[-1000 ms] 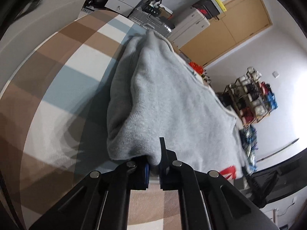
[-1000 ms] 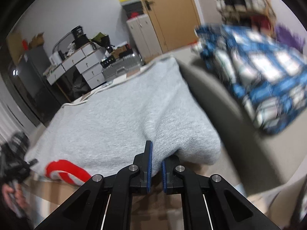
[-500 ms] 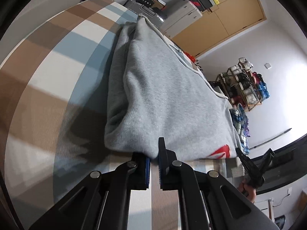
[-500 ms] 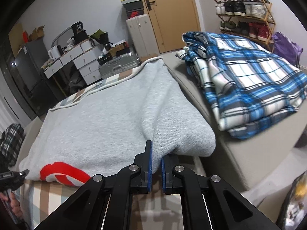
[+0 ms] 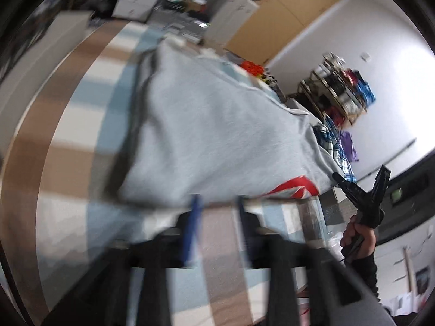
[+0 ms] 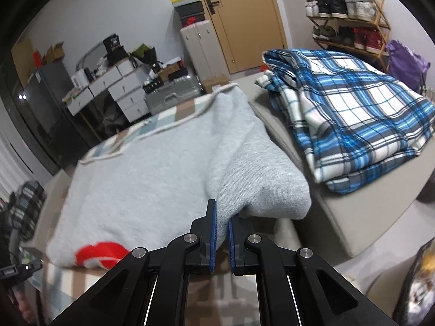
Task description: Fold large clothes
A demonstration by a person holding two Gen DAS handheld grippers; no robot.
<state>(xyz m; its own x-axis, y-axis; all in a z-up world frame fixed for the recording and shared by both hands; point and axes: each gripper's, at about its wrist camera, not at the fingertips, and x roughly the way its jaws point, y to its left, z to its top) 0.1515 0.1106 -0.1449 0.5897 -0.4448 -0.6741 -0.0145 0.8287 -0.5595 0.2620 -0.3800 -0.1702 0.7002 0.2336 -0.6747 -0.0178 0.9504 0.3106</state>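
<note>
Grey knit everywhere: the big sweatshirt (image 6: 152, 179) is lying folded on a bed with a brown, white and pale blue checked cover (image 5: 81, 125), and a red print (image 6: 100, 252) peeks out at its near edge. The right tongs (image 6: 220, 236) are clenched on the sweatshirt's near right corner, fabric pinched between the blue pads. The left tongs (image 5: 217, 225) have just been opening; they're released now, with nothing between the two fingers, and they sit just off the sweatshirt's near left edge. That view is pretty motion-blurred, so the finer detail is lost. From the left side you can also see the person's hand (image 5: 359, 239) in a dark sleeve gripping the other tool by the sweatshirt's far corner. Beside the sweatshirt, on its right, there's a folded blue and white plaid blanket (image 6: 348, 119). Beyond the sweatshirt stand a wooden door (image 6: 239, 21) and a shoe rack (image 6: 345, 13).
</note>
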